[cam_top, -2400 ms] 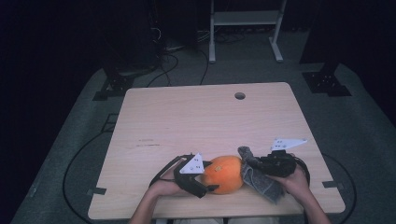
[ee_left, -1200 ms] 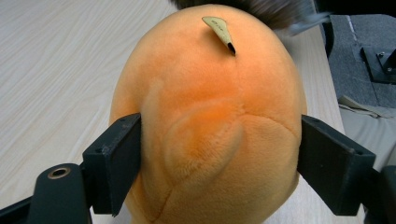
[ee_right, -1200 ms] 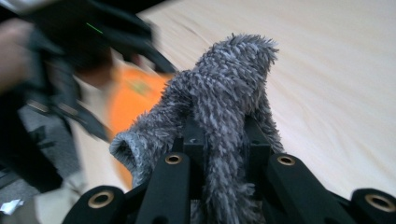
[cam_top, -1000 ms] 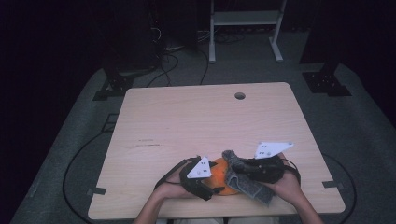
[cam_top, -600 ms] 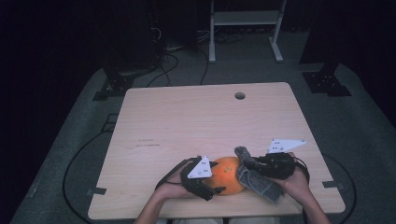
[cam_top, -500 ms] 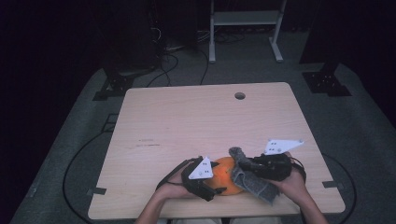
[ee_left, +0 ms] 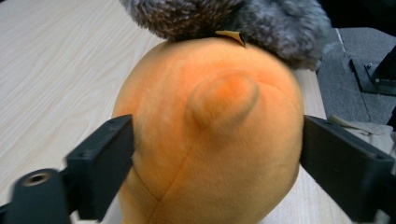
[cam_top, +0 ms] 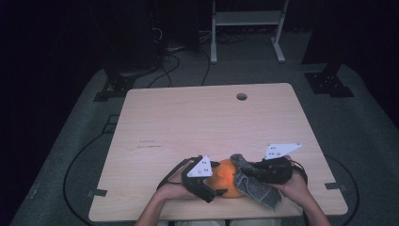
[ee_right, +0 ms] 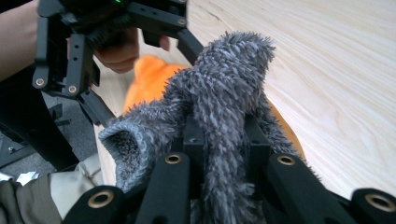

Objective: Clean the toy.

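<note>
**At the near table edge: two grippers on an orange plush toy and a grey fuzzy cloth**

Near the front edge of a light wooden table (cam_top: 188, 122), seen from the high view, a person's two hands worked close together. On the left, the left gripper (cam_top: 210, 184) reached in from the person's left hand (cam_top: 171, 190), its jaws set on either side of a round orange plush toy (cam_top: 225, 176) that sat on the tabletop. From the left gripper view, the two black jaws pressed against the toy's (ee_left: 210, 135) opposite flanks, pinching it, and a small rounded nub stood out on the plush between them. Grey fuzz lay over the top of the toy.

Just right of the toy, a grey fuzzy cloth (cam_top: 251, 181) draped against its right side and down onto the table. The right gripper (cam_top: 249, 170), held in the right hand (cam_top: 294, 186), gripped it. From the right gripper view, its jaws were pressed together on a fold of the cloth (ee_right: 224, 107), with the orange toy (ee_right: 149, 84) partly hidden behind.
</note>
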